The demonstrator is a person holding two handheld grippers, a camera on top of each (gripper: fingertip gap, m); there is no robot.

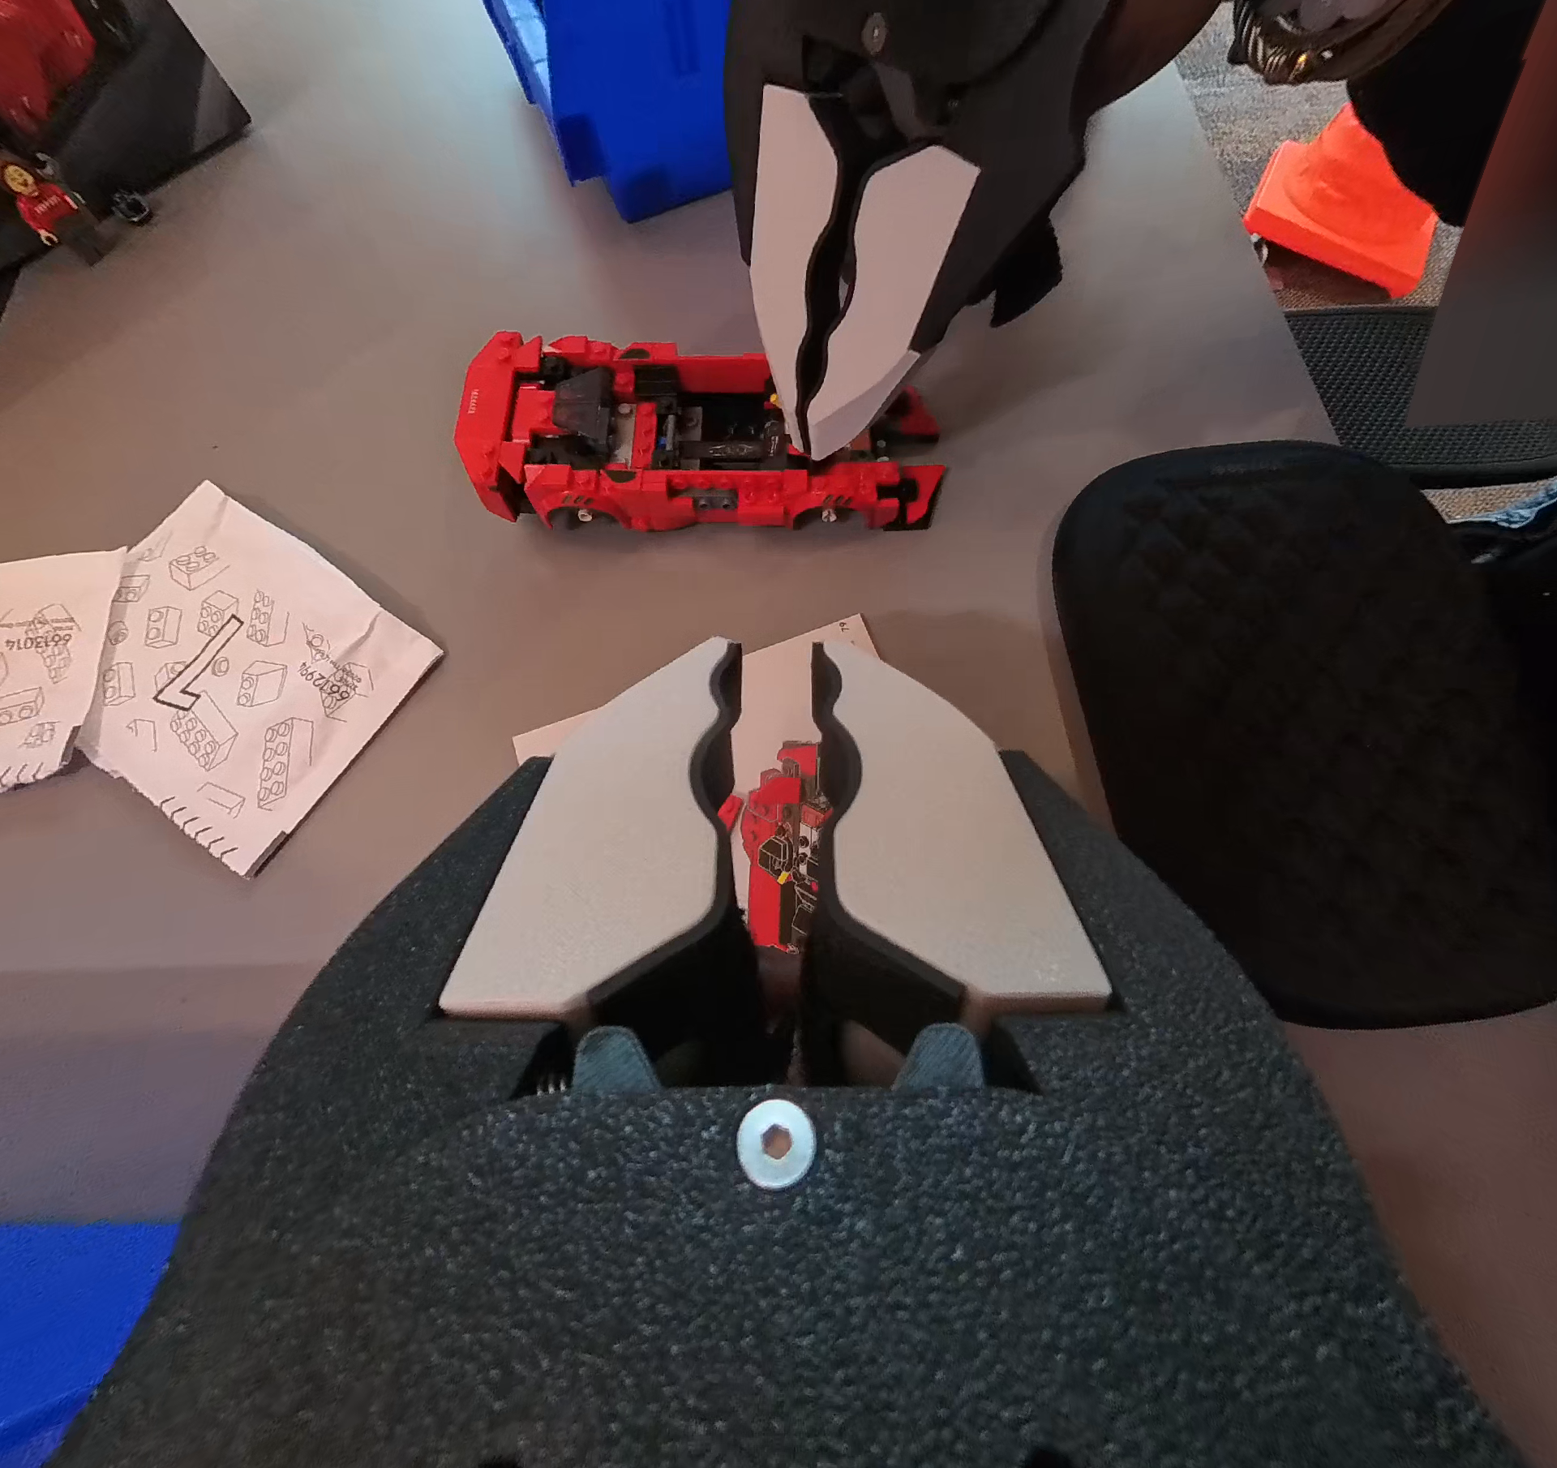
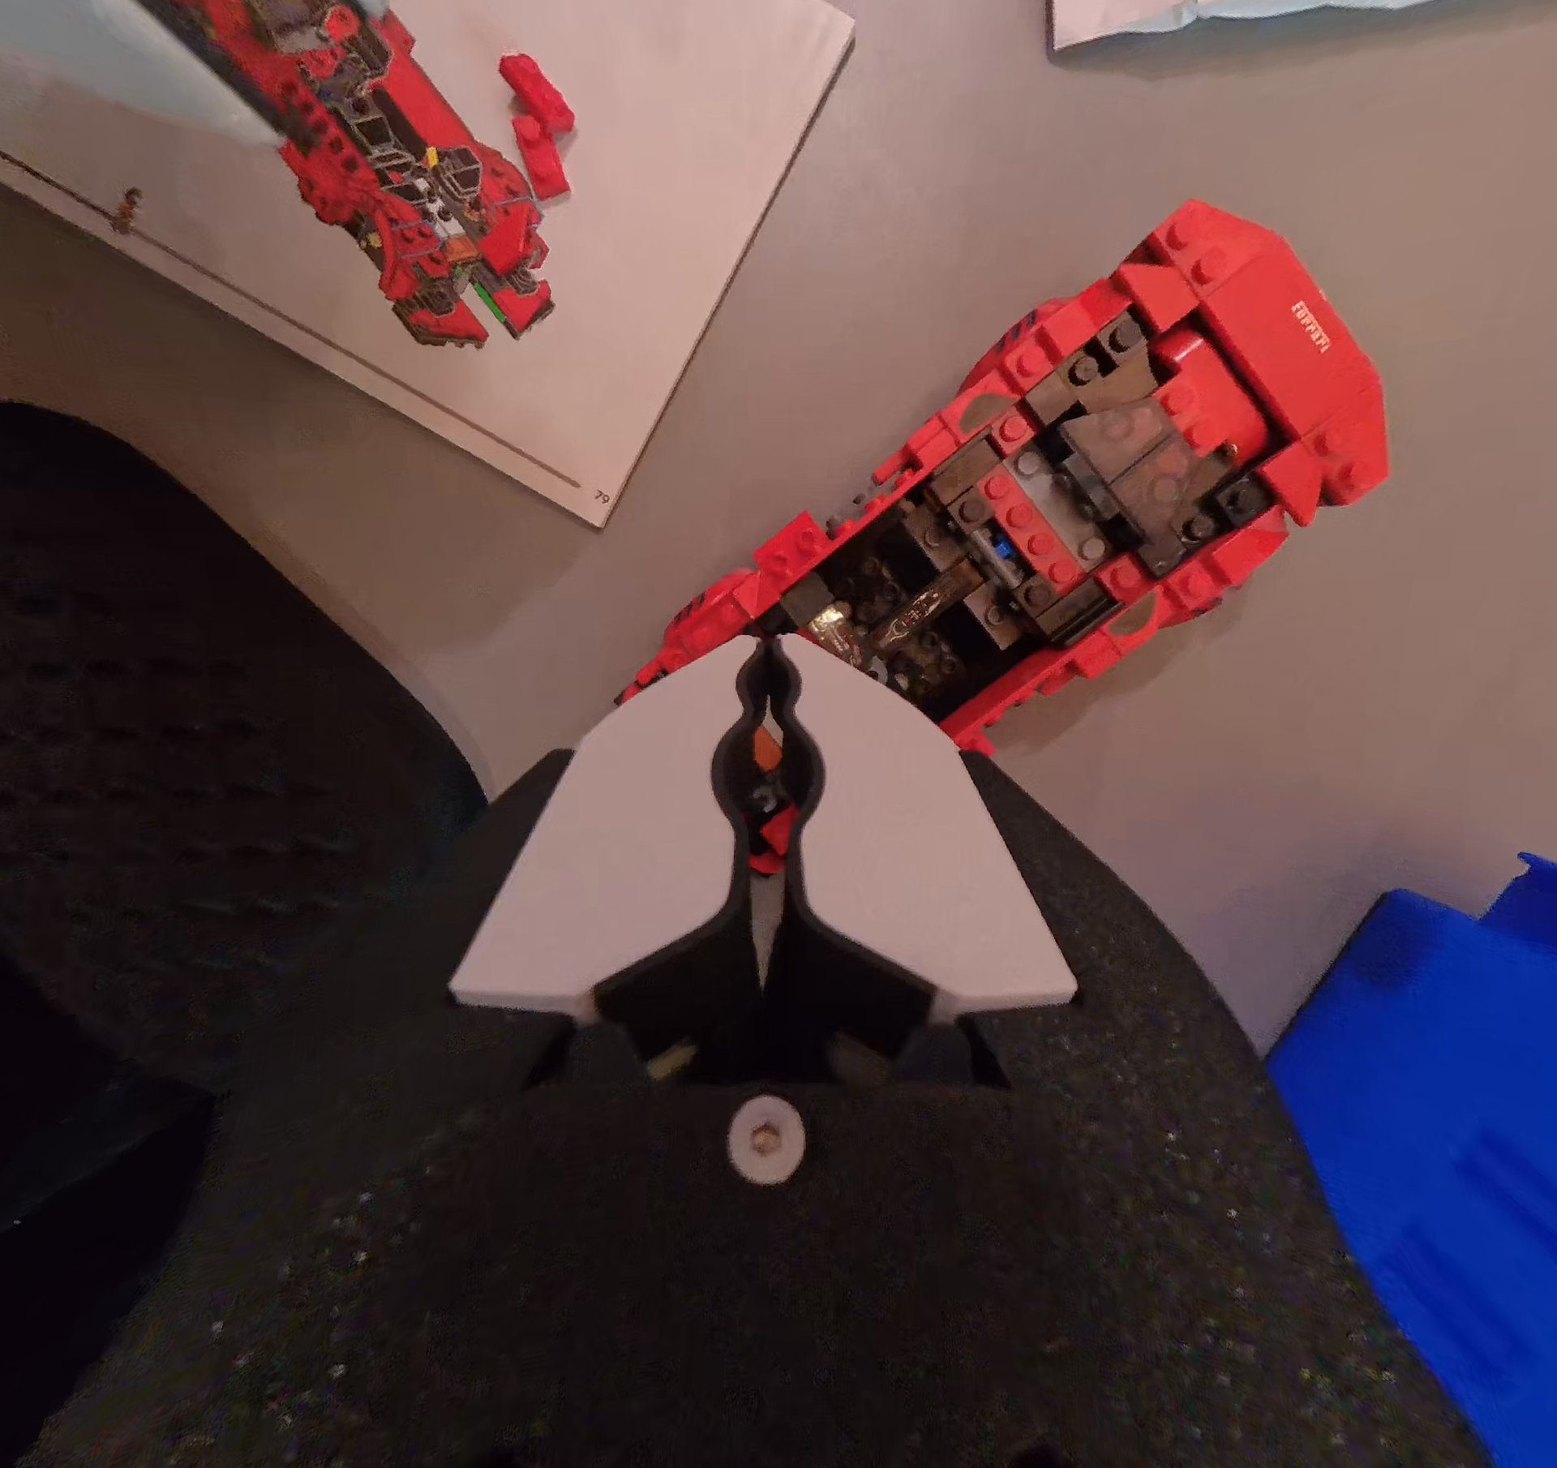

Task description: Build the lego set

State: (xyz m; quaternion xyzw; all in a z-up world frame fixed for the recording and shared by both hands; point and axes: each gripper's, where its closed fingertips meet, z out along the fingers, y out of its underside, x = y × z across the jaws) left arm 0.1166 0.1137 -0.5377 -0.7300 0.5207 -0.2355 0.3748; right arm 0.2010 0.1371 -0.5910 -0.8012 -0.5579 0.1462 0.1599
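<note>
A partly built red lego car [image 1: 640, 450] lies on the grey table [image 1: 379, 290], roof off, with black and grey inner parts showing. It also shows in the right wrist view [image 2: 1137, 450]. My right gripper [image 2: 768, 651] is shut, and its tips rest on the car's front end, as the left wrist view [image 1: 807, 446] also shows. No loose piece shows between its tips. My left gripper [image 1: 777, 652] is slightly open and empty. It hovers over the open instruction booklet [image 2: 674, 164], nearer than the car.
Two torn white paper bags [image 1: 236, 686] lie left of the booklet. A blue bin [image 1: 632, 62] stands behind the car, and the set's box [image 1: 84, 79] is at far left. A black mesh chair [image 1: 1306, 711] crowds the right. An orange object [image 1: 1348, 206] sits beyond the table edge. The grippers' ends are close to 11 cm from one another.
</note>
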